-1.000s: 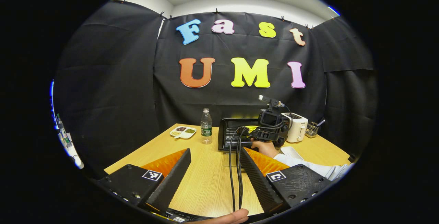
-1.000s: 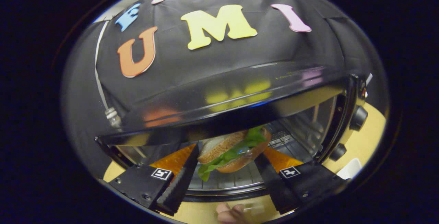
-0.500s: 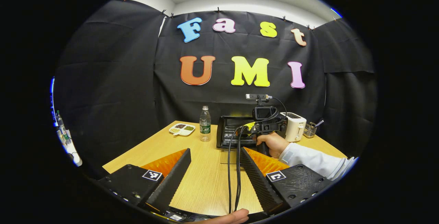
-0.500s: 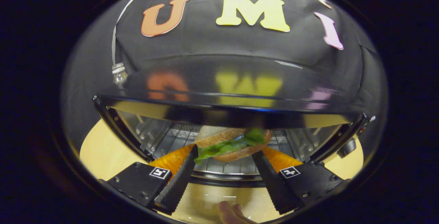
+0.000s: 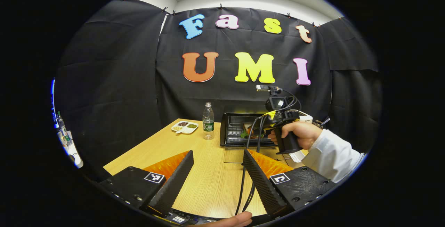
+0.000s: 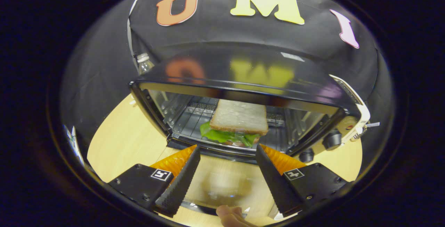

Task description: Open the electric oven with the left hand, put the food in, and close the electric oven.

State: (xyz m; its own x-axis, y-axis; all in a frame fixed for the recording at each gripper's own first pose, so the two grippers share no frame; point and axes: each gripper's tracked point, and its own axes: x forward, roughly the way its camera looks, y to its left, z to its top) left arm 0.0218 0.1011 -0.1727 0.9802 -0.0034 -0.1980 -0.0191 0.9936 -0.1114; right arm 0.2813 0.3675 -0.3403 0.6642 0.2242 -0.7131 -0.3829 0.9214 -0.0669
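Sandwich (image 6: 239,122) sits on the rack inside the electric oven (image 6: 243,91), just beyond the right gripper (image 6: 227,162), whose fingers are spread wide, holding nothing. Left gripper (image 5: 217,169) also spread, empty, over the table (image 5: 208,181), well apart from the oven.

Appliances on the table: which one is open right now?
The black electric oven: its glass door lies folded down flat on the table in front and the sandwich sits on its rack. The white toaster behind it has no door.

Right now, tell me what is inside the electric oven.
A sandwich with lettuce lies on the wire rack inside the electric oven, whose door is down. The oven's top hides the upper cavity and back wall.
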